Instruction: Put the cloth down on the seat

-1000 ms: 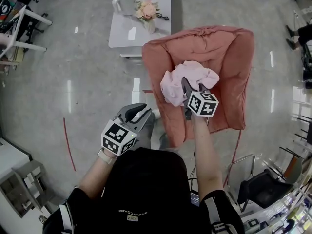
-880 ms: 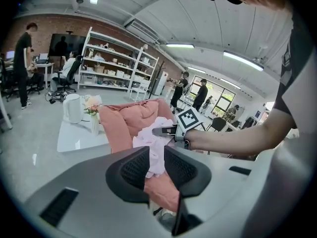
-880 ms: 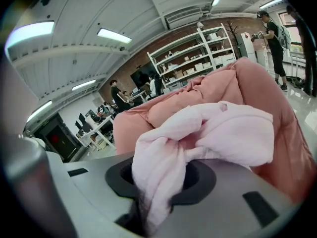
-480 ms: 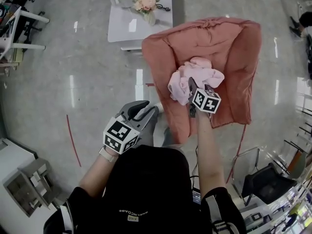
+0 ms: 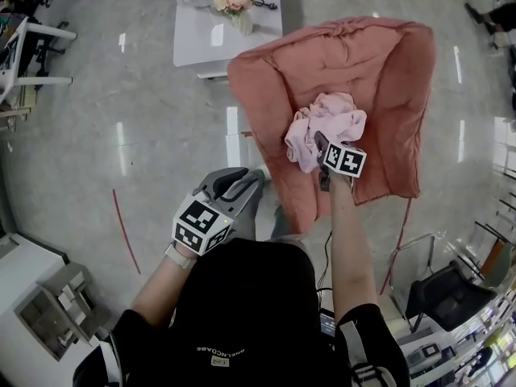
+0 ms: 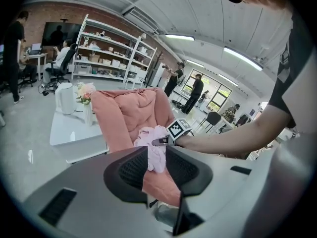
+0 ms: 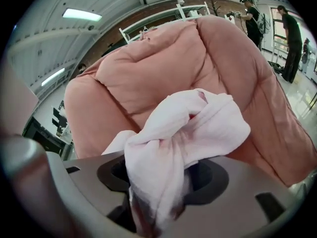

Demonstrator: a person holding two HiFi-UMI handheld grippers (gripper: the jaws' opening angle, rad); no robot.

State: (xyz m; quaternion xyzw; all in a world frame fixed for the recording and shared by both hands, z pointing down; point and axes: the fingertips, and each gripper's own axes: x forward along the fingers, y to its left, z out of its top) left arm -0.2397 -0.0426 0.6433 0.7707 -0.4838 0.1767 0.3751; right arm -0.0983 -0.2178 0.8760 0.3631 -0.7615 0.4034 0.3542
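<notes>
Opening right gripper [image 5: 321, 143] on the pink cloth [image 5: 324, 123] over the seat [image 5: 379, 63], upper right of head view
Right jaws are spreading, the cloth is bunched between them and spills forward onto the salmon cushion; can't tell how much of it rests there. Left gripper [image 5: 238, 182] sits centre-left, beside the seat's left edge over the floor, jaws apart with nothing between. White table [image 5: 201, 43] with flowers at top, left of the seat

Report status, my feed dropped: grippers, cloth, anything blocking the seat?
Right gripper jaws opening, pink cloth between them, over the seat. Left gripper open, empty, off the seat's left edge. No obstruction seen.
</notes>
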